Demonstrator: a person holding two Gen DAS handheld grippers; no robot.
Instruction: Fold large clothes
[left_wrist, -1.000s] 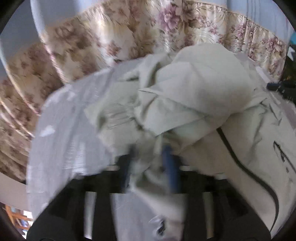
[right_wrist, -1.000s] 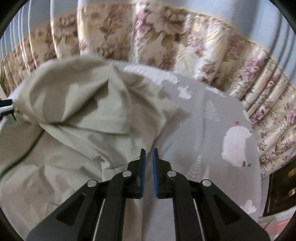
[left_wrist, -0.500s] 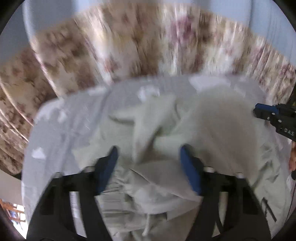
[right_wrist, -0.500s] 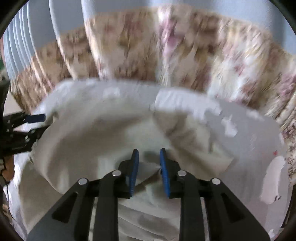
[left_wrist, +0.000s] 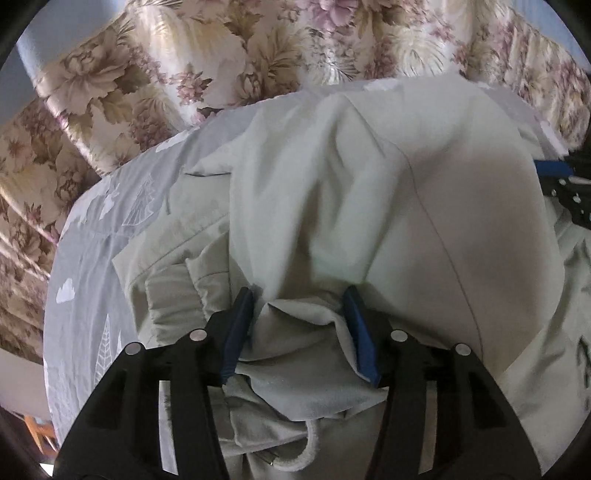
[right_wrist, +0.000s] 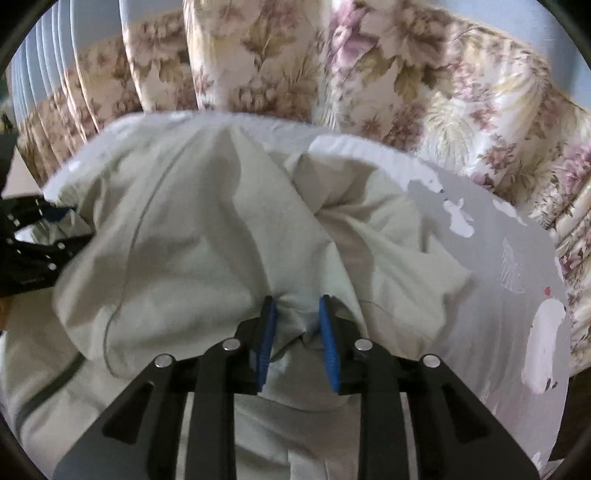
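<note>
A large pale green garment (left_wrist: 351, 192) lies crumpled on a grey patterned bed sheet (left_wrist: 85, 266). My left gripper (left_wrist: 299, 321) points down into its near edge. A thick bunch of cloth fills the gap and touches both blue pads, while the jaws ease open slightly. A drawstring loop (left_wrist: 306, 454) hangs below the fingers. In the right wrist view the same garment (right_wrist: 184, 229) bulges up, and my right gripper (right_wrist: 297, 321) has a gathered fold pinched between its pads, with creases running out from them. Each gripper shows at the edge of the other's view.
A floral curtain (left_wrist: 221, 55) hangs right behind the far edge of the bed. Bare grey sheet (right_wrist: 498, 280) with white animal prints lies to the right of the garment. More sheet shows on the left in the left wrist view.
Both grippers have pushed forward into the garment. The right one, shut on nothing before, now has its jaws apart around a fold. The left jaws spread wide, then narrowed onto a bunch.
</note>
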